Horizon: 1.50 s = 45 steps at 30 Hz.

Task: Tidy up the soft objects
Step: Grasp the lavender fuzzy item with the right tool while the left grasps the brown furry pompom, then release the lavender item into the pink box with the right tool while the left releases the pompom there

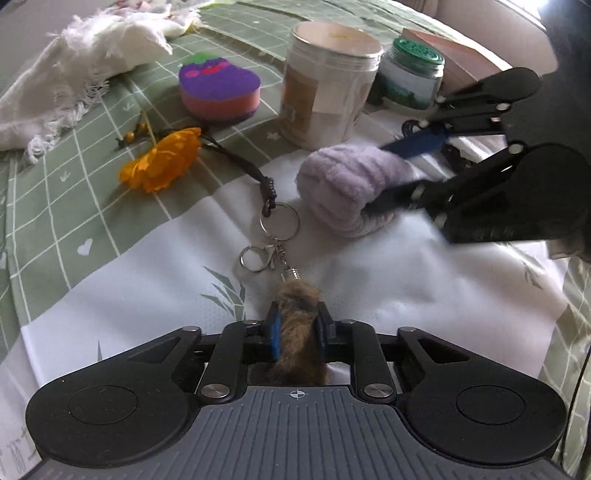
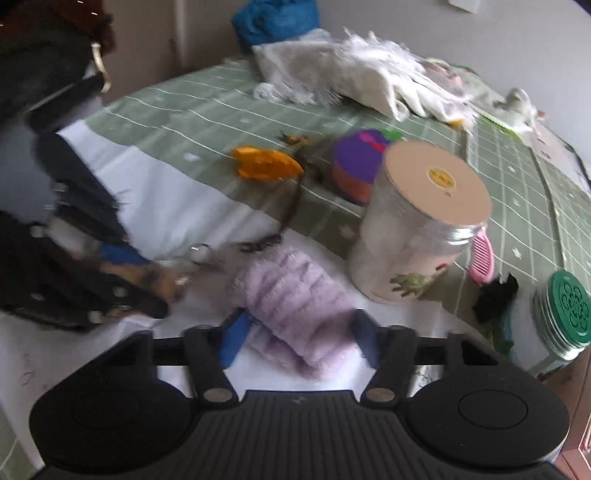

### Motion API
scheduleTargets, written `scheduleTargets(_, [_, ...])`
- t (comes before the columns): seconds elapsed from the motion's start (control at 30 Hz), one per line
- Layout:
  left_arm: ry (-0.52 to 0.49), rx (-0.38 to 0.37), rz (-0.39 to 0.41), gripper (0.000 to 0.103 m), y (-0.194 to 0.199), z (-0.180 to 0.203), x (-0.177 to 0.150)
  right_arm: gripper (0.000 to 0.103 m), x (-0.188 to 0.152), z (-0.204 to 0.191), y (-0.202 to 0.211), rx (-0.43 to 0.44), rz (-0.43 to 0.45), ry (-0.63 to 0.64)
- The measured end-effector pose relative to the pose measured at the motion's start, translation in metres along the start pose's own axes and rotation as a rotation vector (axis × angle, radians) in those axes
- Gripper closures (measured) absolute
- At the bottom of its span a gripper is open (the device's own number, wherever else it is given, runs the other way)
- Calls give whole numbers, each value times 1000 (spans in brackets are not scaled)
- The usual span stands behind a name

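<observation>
My left gripper [image 1: 297, 328] is shut on a brown furry keychain tail [image 1: 298, 317] whose metal rings [image 1: 279, 221] and black cord lie on the white cloth. My right gripper [image 2: 297, 336] has its blue pads on both sides of a lilac fluffy headband [image 2: 295, 299], closed against it. In the left wrist view that gripper [image 1: 402, 170] comes in from the right around the headband [image 1: 343, 184]. An orange fabric flower [image 1: 162, 158], a purple and orange sponge [image 1: 218, 90] and a frayed white cloth [image 1: 81, 70] lie further back.
A tall clear jar [image 1: 328, 81] with a beige lid and a small green-lidded jar [image 1: 412, 72] stand behind the headband. A pink comb [image 2: 482, 258] and a black object [image 2: 495, 295] lie right of the tall jar [image 2: 417, 229]. A blue fabric [image 2: 275, 20] sits at the back.
</observation>
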<state>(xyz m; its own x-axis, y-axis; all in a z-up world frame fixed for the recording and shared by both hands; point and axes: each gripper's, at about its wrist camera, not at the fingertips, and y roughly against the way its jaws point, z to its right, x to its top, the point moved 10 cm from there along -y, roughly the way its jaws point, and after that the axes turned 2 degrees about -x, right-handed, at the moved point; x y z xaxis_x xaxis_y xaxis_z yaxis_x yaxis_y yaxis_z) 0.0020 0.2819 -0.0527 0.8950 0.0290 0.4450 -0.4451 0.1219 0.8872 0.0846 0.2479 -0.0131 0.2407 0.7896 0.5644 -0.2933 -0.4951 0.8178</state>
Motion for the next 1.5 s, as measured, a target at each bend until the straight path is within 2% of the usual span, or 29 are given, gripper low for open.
scheduleTargets(0.03, [-9,-18,-6,85,3,5,-2,72,-1,2,4,-12,-10,3])
scheduleTargets(0.07, [-29,-46,-11,86,6,11,-3,79,-3,6,12,-28,-16,7])
scheduleTargets(0.13, [-98,-124,-23,86,12,36,-7,88,-9,14,34,-42,-11,9])
scheduleTargets(0.3, [-278,-298,-49,87,32,122,-12,90,-36,51,116,-94,52,-27])
scheduleTargets(0.37, [-361,-369,-30,87,50,161,-5,90,-49,69,149,-130,79,-64])
scheduleTargets(0.47, [-485,-418,29,87,83,207,20,90,-77,98,206,-211,132,-129])
scheduleTargets(0.57, [-496,-446,121,87,122,241,65,90,-107,128,261,-313,175,-206])
scheduleTargets(0.67, [-454,-460,265,87,165,261,131,90,-128,159,305,-396,226,-285])
scheduleTargets(0.77, [-398,-479,397,87,205,277,193,90,-133,193,343,-444,323,-378])
scheduleTargets(0.87, [-389,-474,496,87,227,298,242,90,-128,221,371,-476,423,-411])
scheduleTargets(1.03, [-422,-371,610,86,227,325,311,90,-99,268,387,-507,518,-444])
scheduleTargets(1.23, [-378,-337,650,85,208,335,378,90,-62,323,368,-512,497,-503])
scheduleTargets(1.43, [-325,-318,646,85,185,323,408,90,-44,354,322,-440,437,-539])
scheduleTargets(1.5, [-287,-295,604,83,162,314,410,88,-46,361,294,-392,418,-575])
